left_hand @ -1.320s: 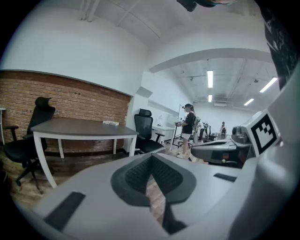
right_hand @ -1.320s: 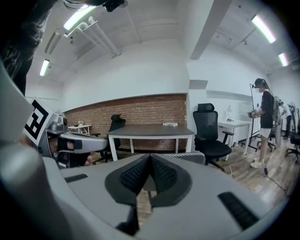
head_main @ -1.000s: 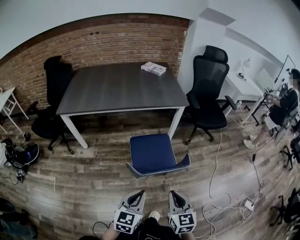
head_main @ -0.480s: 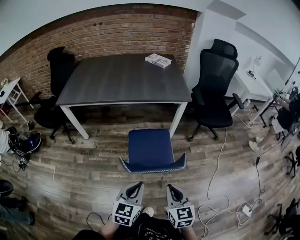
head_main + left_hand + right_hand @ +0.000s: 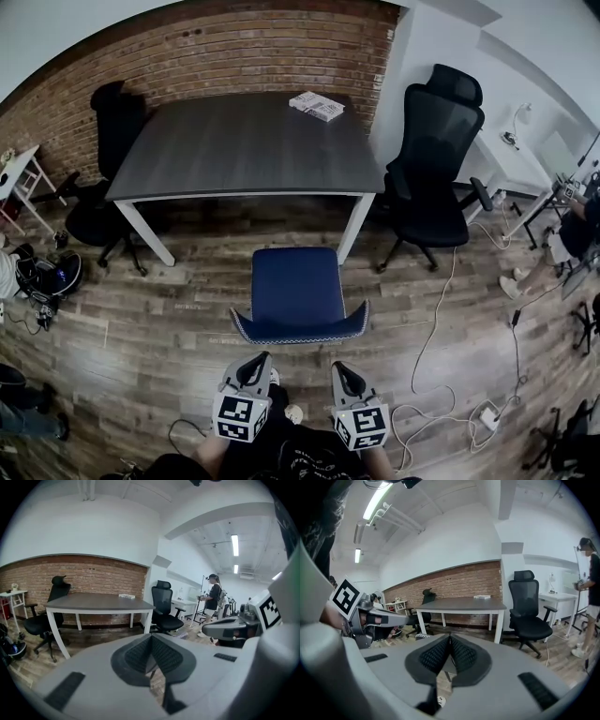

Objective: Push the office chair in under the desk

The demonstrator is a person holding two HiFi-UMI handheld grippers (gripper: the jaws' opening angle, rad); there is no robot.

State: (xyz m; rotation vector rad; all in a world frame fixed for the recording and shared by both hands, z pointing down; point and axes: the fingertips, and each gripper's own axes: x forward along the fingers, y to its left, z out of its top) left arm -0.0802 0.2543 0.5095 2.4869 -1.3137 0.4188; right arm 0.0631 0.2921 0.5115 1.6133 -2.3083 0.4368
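Ahead, chair (image 5: 297,292) near edge of desk (image 5: 246,195)

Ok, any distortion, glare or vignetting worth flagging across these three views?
Head view: heavy fisheye, the brick wall bows into an arc, lighting even. Left gripper view: dark round vignette, ceiling lights blown out. Right gripper view: same vignette, strip light glaring.

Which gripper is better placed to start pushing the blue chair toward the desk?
Left, narrowly: the left gripper, shut, sits a little nearer the blue chair backrest than the right gripper; neither touches it.
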